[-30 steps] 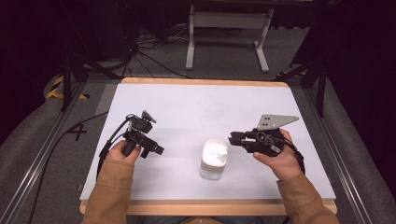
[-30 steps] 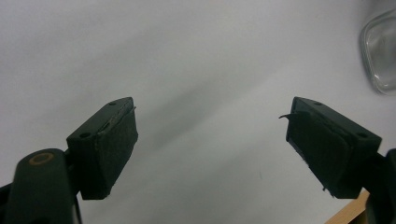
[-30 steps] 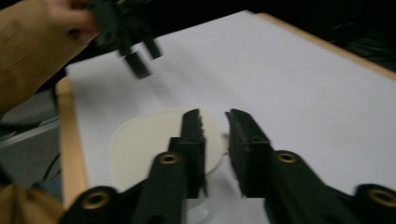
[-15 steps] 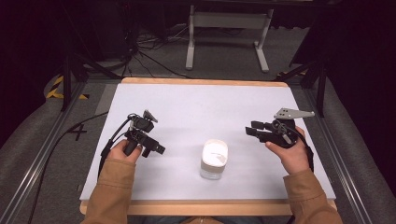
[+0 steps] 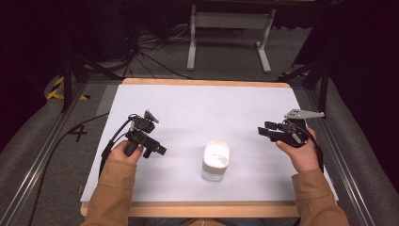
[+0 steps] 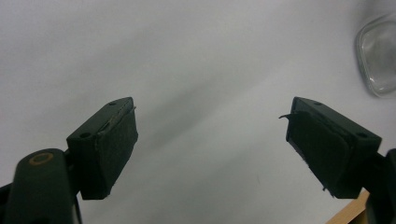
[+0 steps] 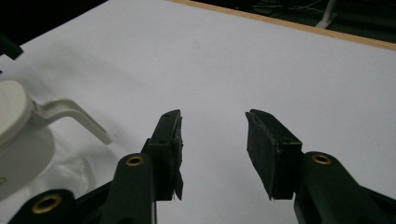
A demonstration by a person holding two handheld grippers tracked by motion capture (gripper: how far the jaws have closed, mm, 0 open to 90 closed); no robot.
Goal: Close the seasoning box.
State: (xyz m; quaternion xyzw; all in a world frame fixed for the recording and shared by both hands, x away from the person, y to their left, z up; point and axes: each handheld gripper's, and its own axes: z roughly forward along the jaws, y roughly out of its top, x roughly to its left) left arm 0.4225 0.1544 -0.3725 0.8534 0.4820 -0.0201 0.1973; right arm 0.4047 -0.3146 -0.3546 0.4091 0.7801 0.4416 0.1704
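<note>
A clear square container (image 5: 216,161) with a white lid stands upright near the table's front middle. My left gripper (image 5: 160,151) hovers to its left, pointing toward it, apart from it. Seen from the left gripper view, the left gripper (image 6: 212,116) is wide open over bare table, with a corner of the container (image 6: 379,60) at the upper right. My right gripper (image 5: 261,129) is held off to the container's right, well apart. Through the right gripper view, the right gripper (image 7: 212,126) is open and holds nothing; the container's lid (image 7: 16,126) and its white latch (image 7: 70,113) show at the left.
The white table top (image 5: 202,108) has a wooden edge (image 5: 211,207) at the front and a strip at the back. A metal stand (image 5: 228,33) and cables lie on the floor beyond. Black cables trail from each gripper.
My right gripper has drawn away from the container toward the right and a little back. The left gripper and the container have stayed put.
</note>
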